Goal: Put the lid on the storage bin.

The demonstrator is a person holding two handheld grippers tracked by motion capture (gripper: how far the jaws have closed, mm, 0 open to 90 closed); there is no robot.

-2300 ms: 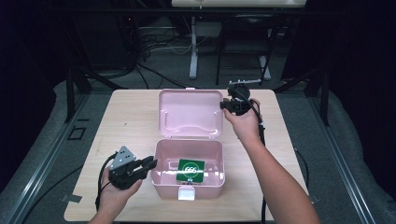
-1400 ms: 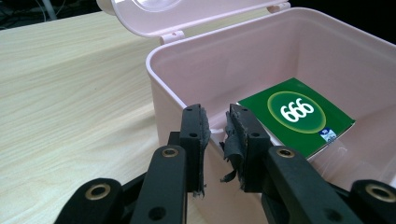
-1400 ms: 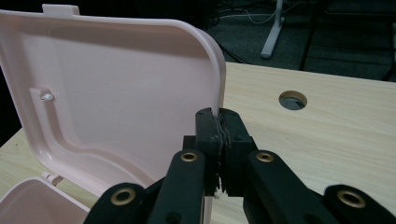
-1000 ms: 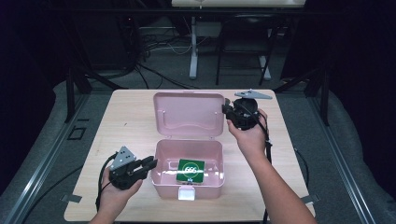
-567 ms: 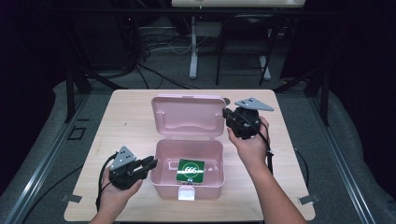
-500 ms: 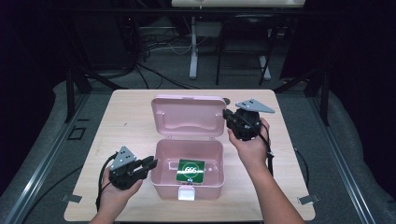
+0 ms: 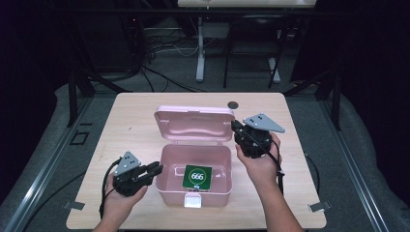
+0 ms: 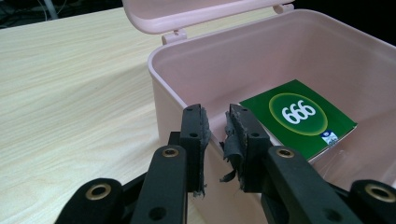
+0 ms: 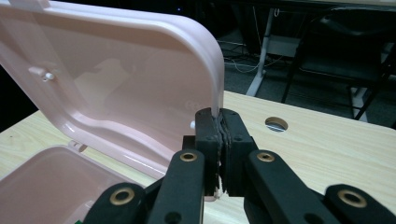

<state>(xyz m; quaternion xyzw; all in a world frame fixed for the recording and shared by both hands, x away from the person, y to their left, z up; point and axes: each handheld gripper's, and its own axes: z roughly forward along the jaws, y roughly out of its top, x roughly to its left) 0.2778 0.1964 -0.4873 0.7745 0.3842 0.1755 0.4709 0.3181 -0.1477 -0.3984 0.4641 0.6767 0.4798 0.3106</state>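
A pink box [image 7: 167, 186] stands open near the table's front, with a green "666" packet [image 7: 197, 177] lying flat inside. Its hinged lid [image 7: 193, 125] stands nearly upright behind it. My right gripper [image 7: 237, 128] is shut on the lid's right edge; in the right gripper view the pads [image 9: 219, 123] pinch the lid [image 9: 116, 84] at its rim. My left gripper [image 7: 155, 169] holds the box's left wall. In the left gripper view the jaws [image 8: 215, 126] straddle the rim of the box [image 8: 177, 74], with the packet [image 8: 299, 116] beyond.
The wooden table [image 7: 300, 159] has a round hole [image 7: 233, 104] near its back edge, right of the lid. A white latch [image 7: 193, 202] sits on the box's front. Desk legs, chairs and cables fill the dark floor behind the table.
The right gripper has swung the lid up from lying flat behind the box to nearly upright, moving toward me. The left gripper and box have stayed put.
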